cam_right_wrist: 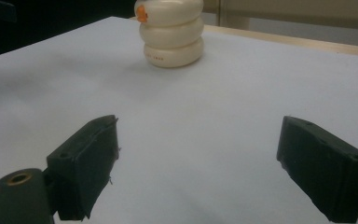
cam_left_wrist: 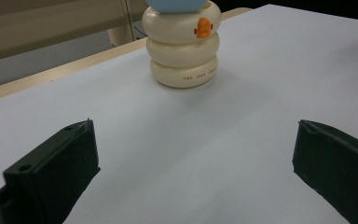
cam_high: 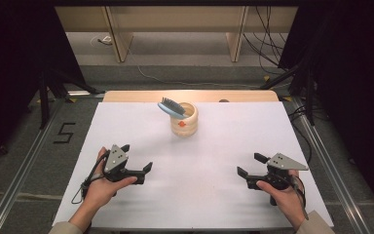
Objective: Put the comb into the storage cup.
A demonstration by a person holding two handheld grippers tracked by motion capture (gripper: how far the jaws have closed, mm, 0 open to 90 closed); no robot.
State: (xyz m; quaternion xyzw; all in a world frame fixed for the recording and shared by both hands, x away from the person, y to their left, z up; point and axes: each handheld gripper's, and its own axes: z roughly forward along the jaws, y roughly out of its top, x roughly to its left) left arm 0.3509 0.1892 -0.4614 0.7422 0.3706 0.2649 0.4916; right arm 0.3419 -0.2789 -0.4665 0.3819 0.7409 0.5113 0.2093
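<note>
The brush (cam_left_wrist: 175, 4) is cropped by the top edge, and the cup's (cam_left_wrist: 183, 46) small lettering (near its base) is unreadable.

You had the cream, ring-stacked ceramic cup (cam_high: 184, 122) standing upright toward the far middle of the white-covered table (cam_high: 214, 146), with the blue plastic hairbrush (cam_high: 171, 107) resting in it and leaning out over its left rim. Your left gripper (cam_high: 136, 157) sat near the table's front left, your right gripper (cam_high: 251, 164) near the front right, well apart, both well short of the cup, which stood between and beyond them.
</note>
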